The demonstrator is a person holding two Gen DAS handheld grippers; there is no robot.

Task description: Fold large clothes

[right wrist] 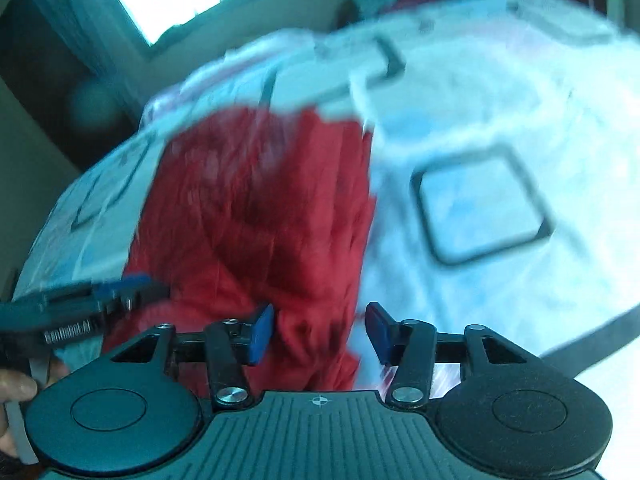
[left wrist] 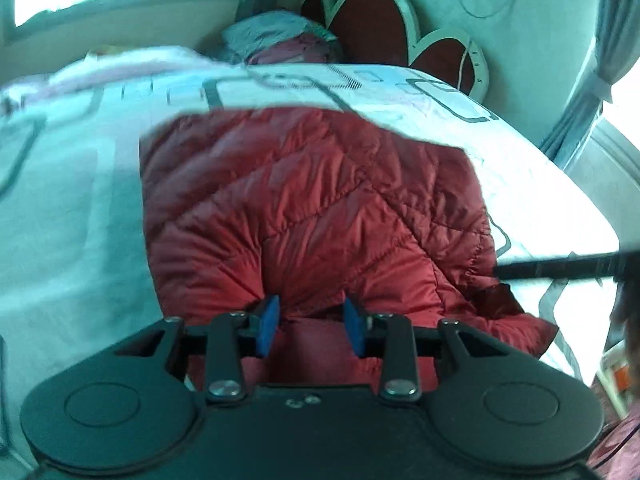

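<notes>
Left wrist view: red quilted jacket (left wrist: 320,208) spread centre frame on bed (left wrist: 72,220) with white patterned cover; left gripper (left wrist: 312,326) at lower centre, jaws narrow, blue pads pinching a bunched fold of jacket hem. Pillows (left wrist: 276,38) and headboard (left wrist: 372,20) at top. Right wrist view, blurred: jacket (right wrist: 256,216) centre-left, bed cover (right wrist: 500,128) filling right; right gripper (right wrist: 320,332) at lower centre, jaws half apart, jacket edge against left pad only, right pad clear, not gripping. Left gripper (right wrist: 132,288) entering at left edge, a hand (right wrist: 14,390) behind it.
</notes>
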